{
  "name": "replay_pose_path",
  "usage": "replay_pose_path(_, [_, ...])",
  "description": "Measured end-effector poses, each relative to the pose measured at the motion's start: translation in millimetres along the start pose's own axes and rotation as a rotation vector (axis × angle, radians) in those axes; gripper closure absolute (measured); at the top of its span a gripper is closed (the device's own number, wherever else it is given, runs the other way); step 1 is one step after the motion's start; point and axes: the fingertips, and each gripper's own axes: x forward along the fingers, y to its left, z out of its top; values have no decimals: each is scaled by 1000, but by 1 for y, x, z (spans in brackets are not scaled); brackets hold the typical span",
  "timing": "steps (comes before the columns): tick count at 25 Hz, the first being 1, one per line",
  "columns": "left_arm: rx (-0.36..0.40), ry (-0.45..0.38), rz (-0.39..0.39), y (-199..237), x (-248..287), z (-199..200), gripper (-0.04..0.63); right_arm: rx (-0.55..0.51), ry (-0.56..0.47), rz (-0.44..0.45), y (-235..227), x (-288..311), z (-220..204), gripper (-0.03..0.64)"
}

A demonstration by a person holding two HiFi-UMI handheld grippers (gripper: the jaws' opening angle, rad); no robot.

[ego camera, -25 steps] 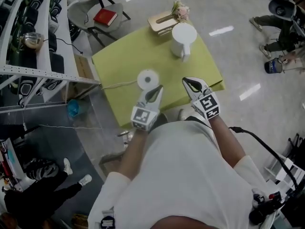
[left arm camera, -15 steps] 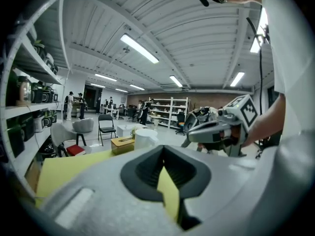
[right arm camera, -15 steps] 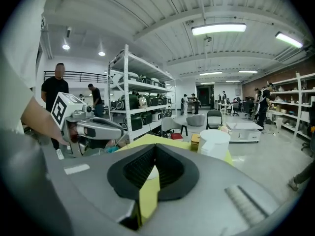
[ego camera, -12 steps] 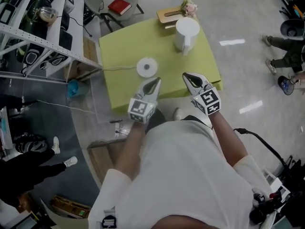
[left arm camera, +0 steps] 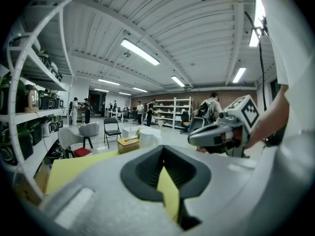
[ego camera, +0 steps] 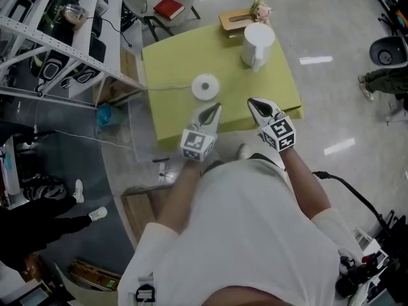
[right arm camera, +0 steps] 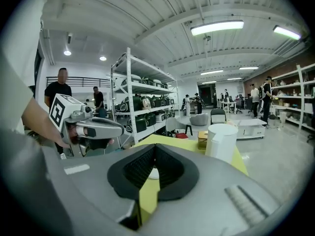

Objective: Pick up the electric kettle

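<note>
The white electric kettle (ego camera: pixel 258 43) stands upright near the far right of the yellow-green table (ego camera: pixel 178 62), apart from its round white base (ego camera: pixel 205 86). Both of my grippers hover over the table's near edge, empty. My left gripper (ego camera: pixel 215 107) is shut, just short of the base. My right gripper (ego camera: pixel 253 102) is shut too, well short of the kettle. In the right gripper view the kettle (right arm camera: pixel 221 141) rises ahead to the right of the jaws (right arm camera: pixel 155 145). From the left gripper (left arm camera: pixel 162 147) the kettle (left arm camera: pixel 149 135) shows small and far off.
A wooden tissue box (ego camera: pixel 234 21) with flowers (ego camera: pixel 260 9) sits behind the kettle. A cable (ego camera: pixel 167 88) runs from the base off the table's left side. A chair with a red book (ego camera: pixel 169 8) stands behind the table, metal shelving (ego camera: pixel 57 37) at the left.
Both grippers have moved forward together towards the table, staying shut. The kettle and the base have not moved on the table.
</note>
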Motion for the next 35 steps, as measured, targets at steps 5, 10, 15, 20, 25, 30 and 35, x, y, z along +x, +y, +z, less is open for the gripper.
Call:
replay_pose_path(5, [8,34,-32,7,0,-24,594,44,23,-59,8,10,-14,614])
replay_pose_path(10, [-4,73,-39,9,12,-41,594,43,50,-74,2,15,-20,614])
replay_pose_path(15, [1,57,-76,5,9,-31,594,36,63,-68,7,16,-20,614])
replay_pose_path(20, [2,42,-86,9,13,-22,594,39,63,-70,5,19,-19,614])
replay_pose_path(25, [10,34,-88,12,16,-13,594,44,59,-76,5,21,-19,614])
replay_pose_path(30, [14,45,-92,14,20,-15,594,51,64,-92,0,22,-21,614])
replay_pose_path(35, [18,40,-91,19,19,-10,594,43,64,-88,0,26,-15,614])
